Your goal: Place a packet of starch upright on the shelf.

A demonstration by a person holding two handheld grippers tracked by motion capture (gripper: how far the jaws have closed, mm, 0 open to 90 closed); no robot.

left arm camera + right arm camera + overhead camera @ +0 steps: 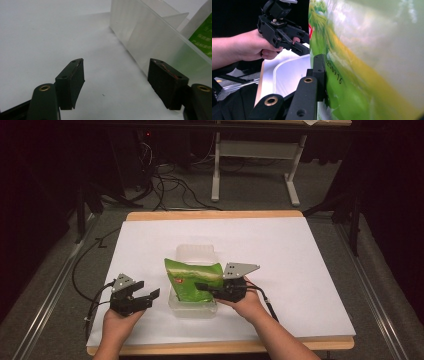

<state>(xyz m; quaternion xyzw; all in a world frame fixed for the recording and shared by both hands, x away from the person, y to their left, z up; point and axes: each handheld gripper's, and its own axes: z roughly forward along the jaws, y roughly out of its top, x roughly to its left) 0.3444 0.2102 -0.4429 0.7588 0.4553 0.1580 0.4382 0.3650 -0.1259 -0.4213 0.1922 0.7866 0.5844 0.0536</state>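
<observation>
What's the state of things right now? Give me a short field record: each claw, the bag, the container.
left claw: open, holding nothing, beside the container's left wall
right claw: shut on green bag
green bag: partly inside the container, top edge sticking up above the rim
clear plastic container: on white table cover, near the front edge
white table cover: bare around the container

Right claw (325,75) clamped on green bag (367,75); translucent tub (287,75), left claw (299,45) beyond.
</observation>
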